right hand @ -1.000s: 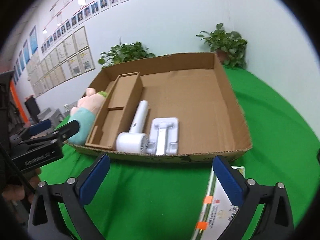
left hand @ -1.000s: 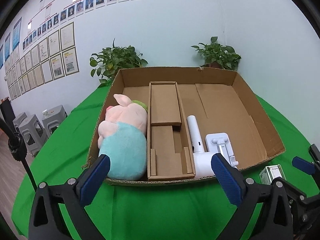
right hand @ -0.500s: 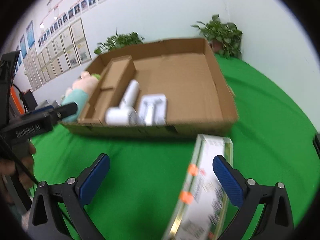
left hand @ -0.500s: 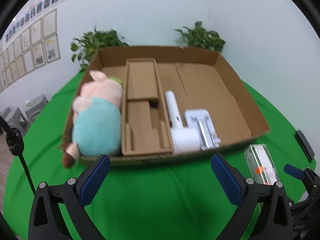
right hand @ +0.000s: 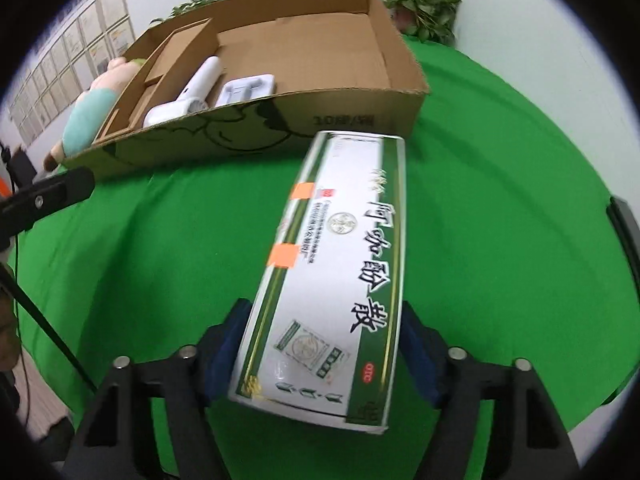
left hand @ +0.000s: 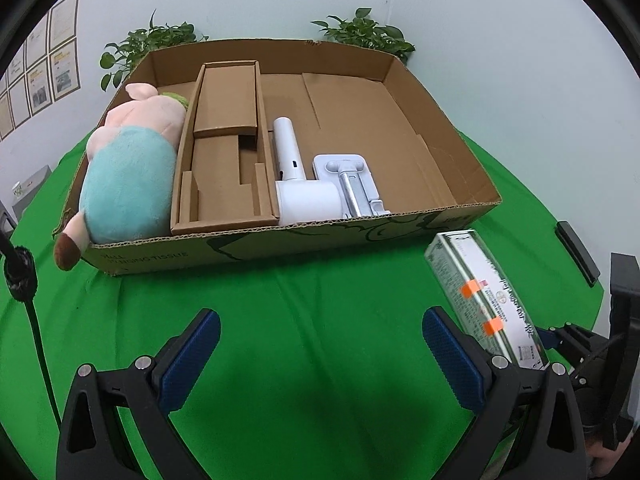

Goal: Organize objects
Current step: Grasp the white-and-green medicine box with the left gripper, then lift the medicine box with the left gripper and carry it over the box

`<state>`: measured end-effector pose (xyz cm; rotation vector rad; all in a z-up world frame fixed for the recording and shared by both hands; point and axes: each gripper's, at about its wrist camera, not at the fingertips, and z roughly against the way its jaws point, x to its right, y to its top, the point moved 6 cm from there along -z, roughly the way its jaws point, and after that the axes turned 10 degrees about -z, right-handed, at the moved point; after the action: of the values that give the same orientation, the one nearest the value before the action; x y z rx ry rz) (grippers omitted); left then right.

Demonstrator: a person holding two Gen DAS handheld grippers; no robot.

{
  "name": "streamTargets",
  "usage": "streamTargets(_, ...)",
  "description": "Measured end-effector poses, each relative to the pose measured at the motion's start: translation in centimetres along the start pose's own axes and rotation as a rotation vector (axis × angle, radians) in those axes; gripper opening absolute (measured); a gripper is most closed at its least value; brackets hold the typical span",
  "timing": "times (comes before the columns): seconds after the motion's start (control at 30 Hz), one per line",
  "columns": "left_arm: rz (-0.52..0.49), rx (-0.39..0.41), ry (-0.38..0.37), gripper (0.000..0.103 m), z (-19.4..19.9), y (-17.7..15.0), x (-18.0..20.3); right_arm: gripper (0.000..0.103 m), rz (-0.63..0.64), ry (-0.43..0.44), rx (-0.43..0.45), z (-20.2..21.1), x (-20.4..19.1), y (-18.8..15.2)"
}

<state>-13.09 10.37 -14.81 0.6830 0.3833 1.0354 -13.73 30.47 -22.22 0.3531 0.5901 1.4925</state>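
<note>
A white-and-green medicine box point(right hand: 344, 240) lies lengthwise between the jaws of my right gripper point(right hand: 324, 340), on the green cloth. The jaws are closing, and the blue pads sit against both long sides of its near end. The same box point(left hand: 480, 296) shows at the right of the left wrist view. My left gripper point(left hand: 320, 344) hangs open over bare green cloth, with nothing between its fingers. Beyond both stands a shallow cardboard tray point(left hand: 360, 128) holding a plush pig point(left hand: 128, 176), a cardboard insert point(left hand: 224, 140), a white hair dryer point(left hand: 304, 196) and a white stand point(left hand: 352, 176).
The tray's right half is bare cardboard. Two potted plants point(left hand: 148, 44) point(left hand: 360, 36) stand behind it against the wall. A flat black object point(left hand: 576, 252) lies near the table's right edge. A black cable point(left hand: 20, 272) hangs at the left.
Both grippers have sunk and tipped down toward the table. The right gripper's jaws went from wide open to closed in around the medicine box, which now fills that view.
</note>
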Motion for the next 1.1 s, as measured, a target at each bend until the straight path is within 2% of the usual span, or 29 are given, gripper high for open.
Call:
streamTargets(0.1,0.018,-0.004,-0.038,0.102,0.2,-0.1,-0.5,0.065,0.037,0.034,0.018,0.7,-1.3,-0.1)
streamTargets(0.23,0.066,-0.026,-0.14,0.102,0.0,-0.7,-0.7,0.066,0.108,0.151,0.034,1.9,-4.0,-0.5)
streamTargets(0.27,0.081,-0.036,-0.172,0.102,-0.2,-0.9,-0.7,0.076,0.139,0.182,0.014,1.9,-4.7,-0.9)
streamTargets(0.33,0.098,-0.049,-0.215,0.102,-0.5,-1.0,-0.5,0.092,0.166,0.171,0.005,1.8,-5.0,-1.4)
streamTargets(0.4,0.103,-0.062,-0.243,0.102,-1.1,-1.1,0.0,0.101,0.171,0.159,0.015,2.0,-4.8,-1.6)
streamTargets(0.57,0.162,-0.106,-0.404,0.102,-3.2,-1.1,2.0,0.102,0.136,0.165,0.027,2.6,-3.5,-2.1)
streamTargets(0.7,0.232,-0.161,-0.44,0.102,-5.1,-1.5,2.5,0.102,0.163,0.183,0.02,2.6,-4.0,-2.5)
streamTargets(0.83,0.267,-0.176,-0.485,0.101,-5.5,-1.8,2.9,0.101,0.192,0.173,0.042,3.0,-4.6,-2.9)
streamTargets(0.9,0.271,-0.177,-0.49,0.101,-5.5,-1.9,2.9,0.096,0.175,0.207,0.038,3.2,-4.9,-2.9)
streamTargets(0.97,0.281,-0.176,-0.502,0.1,-5.5,-1.9,2.9,0.077,0.174,0.215,0.007,2.6,-5.1,-3.3)
streamTargets(1.03,0.287,-0.183,-0.516,0.096,-5.5,-2.0,3.2,0.067,0.176,0.224,-0.026,2.1,-5.3,-3.9)
streamTargets(1.1,0.285,-0.19,-0.521,0.093,-5.5,-2.1,3.5,0.066,0.176,0.239,-0.028,2.1,-5.5,-4.2)
